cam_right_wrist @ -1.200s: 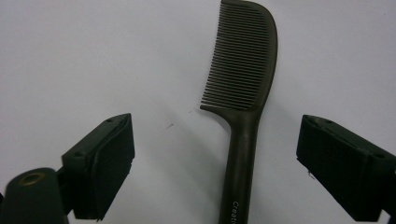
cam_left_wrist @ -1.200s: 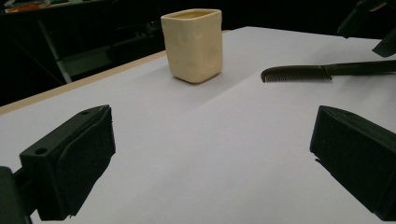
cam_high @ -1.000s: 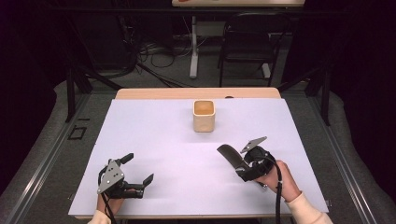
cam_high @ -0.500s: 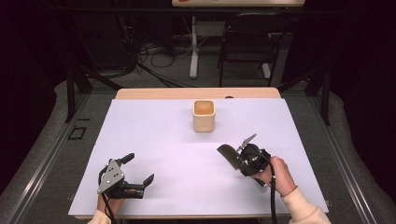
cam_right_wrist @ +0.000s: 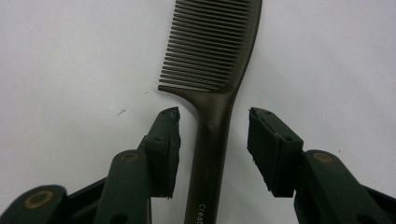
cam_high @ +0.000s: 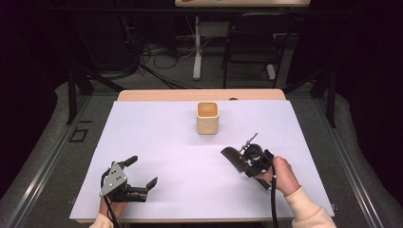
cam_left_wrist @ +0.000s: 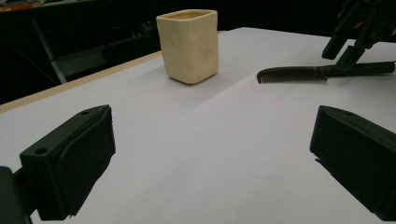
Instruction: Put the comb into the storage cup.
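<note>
Straddling the comb [cam_right_wrist: 212, 70], my right gripper [cam_right_wrist: 214, 135] has just been narrowing its jaws, which stand either side of the handle without pressing it. The comb lies flat on the table [cam_high: 157, 137], right of centre, nearer me than the cup [cam_high: 207, 118]. My right hand [cam_high: 281, 175] angles inward and down. My left gripper [cam_high: 142, 173] rests low, jaws wide apart.

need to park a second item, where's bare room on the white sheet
Free: the wide stretch left of the beige cup, the middle between left gripper and comb, and the far right corner. Crowded: around the right gripper, its jaws straddling the comb handle.
</note>
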Motion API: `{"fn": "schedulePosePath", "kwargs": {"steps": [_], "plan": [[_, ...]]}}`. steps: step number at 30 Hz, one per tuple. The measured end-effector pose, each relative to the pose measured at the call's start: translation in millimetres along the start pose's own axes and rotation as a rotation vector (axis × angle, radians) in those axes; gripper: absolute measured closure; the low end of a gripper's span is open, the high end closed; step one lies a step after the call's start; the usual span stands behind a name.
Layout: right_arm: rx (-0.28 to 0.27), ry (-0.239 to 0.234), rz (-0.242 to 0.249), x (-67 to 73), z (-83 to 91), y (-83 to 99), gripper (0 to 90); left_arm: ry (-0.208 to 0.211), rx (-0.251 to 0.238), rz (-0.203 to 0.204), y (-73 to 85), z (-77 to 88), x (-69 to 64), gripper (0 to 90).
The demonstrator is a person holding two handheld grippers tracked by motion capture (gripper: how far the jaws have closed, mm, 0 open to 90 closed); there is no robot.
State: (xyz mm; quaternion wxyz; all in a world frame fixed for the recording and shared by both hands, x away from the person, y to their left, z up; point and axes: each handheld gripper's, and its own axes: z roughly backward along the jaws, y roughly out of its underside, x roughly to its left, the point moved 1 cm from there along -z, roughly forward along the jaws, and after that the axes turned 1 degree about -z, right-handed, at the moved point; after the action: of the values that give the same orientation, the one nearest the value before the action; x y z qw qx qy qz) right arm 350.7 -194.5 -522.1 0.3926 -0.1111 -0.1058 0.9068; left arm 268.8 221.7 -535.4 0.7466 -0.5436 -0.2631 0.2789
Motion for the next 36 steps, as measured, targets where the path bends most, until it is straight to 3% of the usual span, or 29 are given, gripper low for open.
{"fn": "schedulePosePath", "kwargs": {"steps": [10, 13, 14, 20, 22, 23, 28, 29, 36], "plan": [[0.033, -0.003, -0.005, -0.1, -5.4, -1.2, 55.4, 0.005, -0.003, 0.004, 0.2, -0.1, 0.1, 0.1], [0.069, -0.004, -0.003, 0.1, -5.8, -1.1, 56.8, 0.006, -0.003, 0.001, -0.1, 0.0, -0.2, 0.1], [0.046, -0.01, -0.009, 0.4, -8.4, -0.5, 57.1, 0.007, -0.003, 0.003, 0.1, -0.1, -0.1, 0.1], [0.062, -0.007, -0.019, -1.2, -9.2, -0.7, 61.0, 0.01, -0.004, 0.0, 0.0, 0.1, -0.1, 0.1], [0.015, -0.015, -0.044, -0.6, -13.7, 0.9, 62.1, 0.01, -0.003, 0.002, 0.1, 0.0, 0.0, 0.1], [0.055, -0.015, -0.022, -2.8, -12.2, 0.0, 62.4, 0.011, -0.003, 0.002, 0.1, -0.1, 0.0, 0.1], [0.086, -0.029, -0.043, -4.9, -13.7, 1.0, 67.8, 0.019, -0.001, -0.002, 0.1, -0.4, -0.2, 0.1], [0.062, -0.037, -0.05, -5.5, -15.2, 2.0, 69.4, 0.019, -0.002, -0.002, 0.0, -0.3, -0.3, 0.1], [0.067, -0.058, -0.042, -6.9, -12.9, 3.5, 72.3, 0.016, -0.003, 0.0, 0.0, 0.0, -0.2, 0.1]]}}
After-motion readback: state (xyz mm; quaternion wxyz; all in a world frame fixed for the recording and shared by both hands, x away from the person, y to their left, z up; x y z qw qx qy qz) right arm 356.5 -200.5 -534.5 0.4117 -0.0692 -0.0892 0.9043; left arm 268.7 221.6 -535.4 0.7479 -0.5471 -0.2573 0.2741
